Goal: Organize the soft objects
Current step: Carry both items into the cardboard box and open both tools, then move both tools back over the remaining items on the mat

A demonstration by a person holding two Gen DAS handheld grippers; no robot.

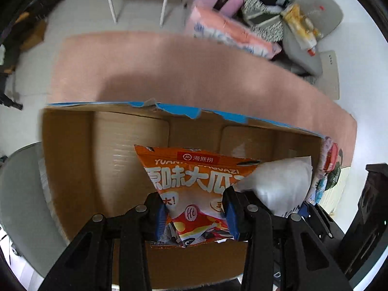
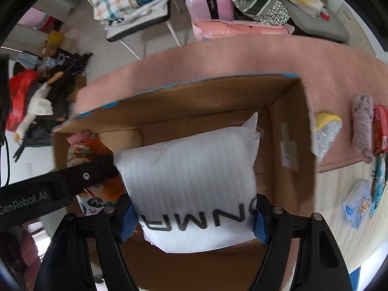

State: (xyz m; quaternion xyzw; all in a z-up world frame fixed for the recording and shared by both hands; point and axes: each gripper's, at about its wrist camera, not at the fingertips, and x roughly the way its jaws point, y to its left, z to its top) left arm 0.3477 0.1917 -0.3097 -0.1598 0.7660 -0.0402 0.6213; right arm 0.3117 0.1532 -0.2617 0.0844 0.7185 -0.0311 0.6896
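Note:
My left gripper point(image 1: 196, 215) is shut on an orange snack bag point(image 1: 191, 184) and holds it inside the open cardboard box point(image 1: 72, 169). My right gripper point(image 2: 192, 220) is shut on a white pillow-like packet point(image 2: 191, 184) with black letters, also inside the box point(image 2: 291, 133). The packet shows in the left wrist view point(image 1: 278, 184) beside the snack bag. The left gripper's arm point(image 2: 48, 189) and the snack bag point(image 2: 97, 150) show at the left of the right wrist view.
The box stands on a pink mat point(image 2: 218, 58). To its right lie a yellow-and-silver pouch point(image 2: 326, 133), a rolled mauve cloth point(image 2: 362, 126), a red packet point(image 2: 380, 128) and a blue tissue pack point(image 2: 357, 202). A chair point(image 2: 135, 24), pink suitcase point(image 2: 211, 0) and clutter stand behind.

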